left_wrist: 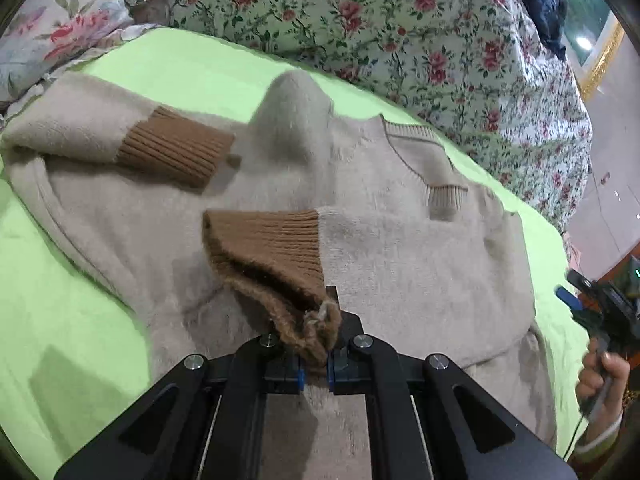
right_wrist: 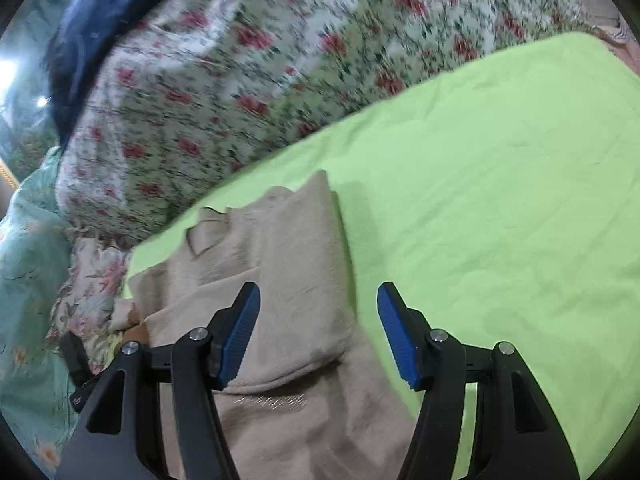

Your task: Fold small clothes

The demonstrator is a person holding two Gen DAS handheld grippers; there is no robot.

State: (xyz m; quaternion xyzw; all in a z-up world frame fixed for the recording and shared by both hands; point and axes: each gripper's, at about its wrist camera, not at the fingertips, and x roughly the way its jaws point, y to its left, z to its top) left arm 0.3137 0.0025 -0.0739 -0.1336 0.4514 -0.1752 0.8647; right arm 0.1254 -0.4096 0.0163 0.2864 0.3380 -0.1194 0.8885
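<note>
A beige sweater (left_wrist: 360, 240) was spread on the green sheet (left_wrist: 60, 280), near its flowered-quilt (left_wrist: 400, 20) edge. Its brown cuff (left_wrist: 272, 264) was pinched in the closed left gripper (left_wrist: 316, 364). The right gripper (right_wrist: 318, 332) was held wide apart, empty, over the sweater's edge.

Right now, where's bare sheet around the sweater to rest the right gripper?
Widest bare green sheet lies past the sweater edge, ahead of the open right gripper and bounded by the floral quilt. A narrower strip borders the sweater's hem side. Crowded: the sweater front, where the left gripper pinches a brown cuff.
</note>
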